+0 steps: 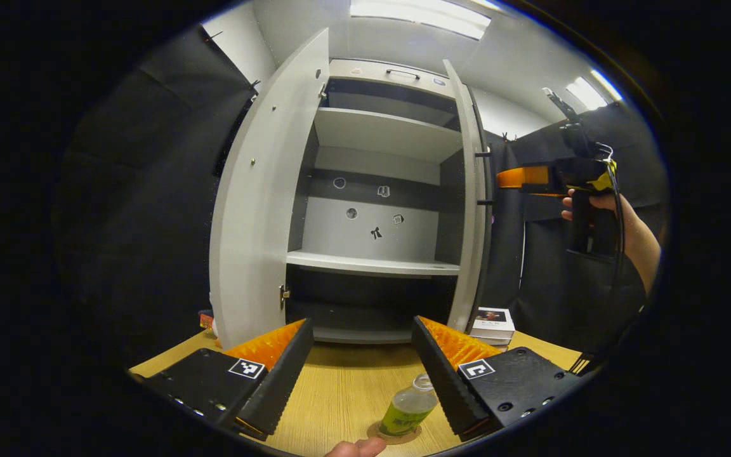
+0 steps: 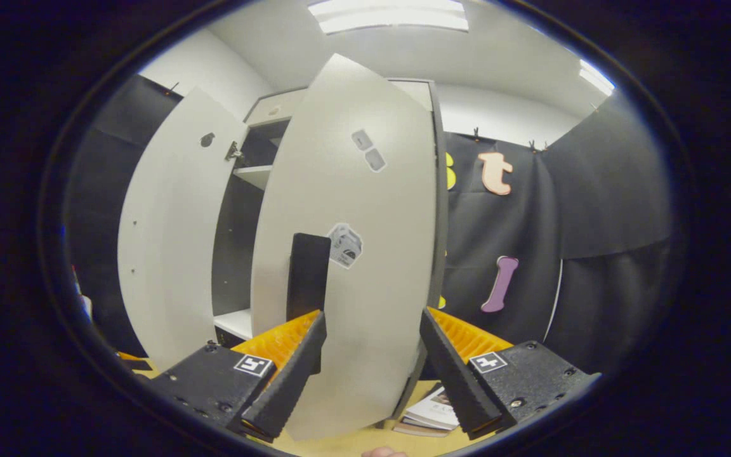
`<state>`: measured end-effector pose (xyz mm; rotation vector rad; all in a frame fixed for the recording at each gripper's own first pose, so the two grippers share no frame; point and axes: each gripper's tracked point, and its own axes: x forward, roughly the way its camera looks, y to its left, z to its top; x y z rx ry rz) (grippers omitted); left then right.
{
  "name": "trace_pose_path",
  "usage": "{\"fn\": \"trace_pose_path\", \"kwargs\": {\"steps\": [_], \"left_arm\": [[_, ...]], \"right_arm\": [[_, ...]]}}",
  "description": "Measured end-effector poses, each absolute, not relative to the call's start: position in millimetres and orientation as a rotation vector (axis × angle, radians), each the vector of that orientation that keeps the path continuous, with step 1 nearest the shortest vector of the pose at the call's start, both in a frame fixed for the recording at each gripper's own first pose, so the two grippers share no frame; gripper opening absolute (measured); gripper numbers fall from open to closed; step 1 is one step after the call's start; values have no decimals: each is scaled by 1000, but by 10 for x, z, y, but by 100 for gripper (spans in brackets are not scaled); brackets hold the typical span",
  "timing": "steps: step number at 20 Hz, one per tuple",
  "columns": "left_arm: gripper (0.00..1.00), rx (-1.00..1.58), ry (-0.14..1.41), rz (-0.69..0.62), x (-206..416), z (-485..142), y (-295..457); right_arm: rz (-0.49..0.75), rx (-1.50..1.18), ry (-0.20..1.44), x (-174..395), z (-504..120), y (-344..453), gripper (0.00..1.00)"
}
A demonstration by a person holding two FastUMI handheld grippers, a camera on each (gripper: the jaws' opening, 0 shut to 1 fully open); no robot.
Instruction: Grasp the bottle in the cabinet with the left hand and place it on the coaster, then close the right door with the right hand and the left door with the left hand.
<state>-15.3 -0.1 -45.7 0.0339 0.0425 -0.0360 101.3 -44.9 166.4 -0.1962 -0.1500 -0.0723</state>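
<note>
The bottle (image 1: pixel 408 410) stood on the coaster (image 1: pixel 397 435) on the table (image 1: pixel 340 393), so that step looked done. Both doors were open. The left gripper (image 1: pixel 362 374) and right gripper (image 2: pixel 372 371) were wide apart, holding nothing. The right gripper faced the right door (image 2: pixel 365 266), which probably needed pushing shut next.

Left hand-held gripper (image 1: pixel 362 374): fingers spread wide apart, nothing between them, levelled forward and low. Right hand-held gripper (image 2: pixel 372 371): fingers likewise parted and gripping nothing. In the left gripper view the right unit is raised at the far right, a hand (image 1: pixel 600 206) wrapped around its grip, forearm angled down behind it.
</note>
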Motion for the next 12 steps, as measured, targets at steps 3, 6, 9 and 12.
{"fn": "trace_pose_path", "kwargs": {"steps": [3, 6, 9, 12], "left_arm": [[95, 40, 37, -11, -215, -417, 74], [95, 45, 31, 15, -219, -381, 151], [95, 21, 29, 27, -262, -314, 207], [95, 24, 19, 82, -294, -204, 399]], "right_arm": [[-57, -177, -181, 1060, 1744, -353, 100], [-60, -166, -192, 911, 1740, -379, 99], [-74, -149, -204, 620, 1604, -416, 99], [-102, -139, -186, 323, 1259, -445, 99]]}}
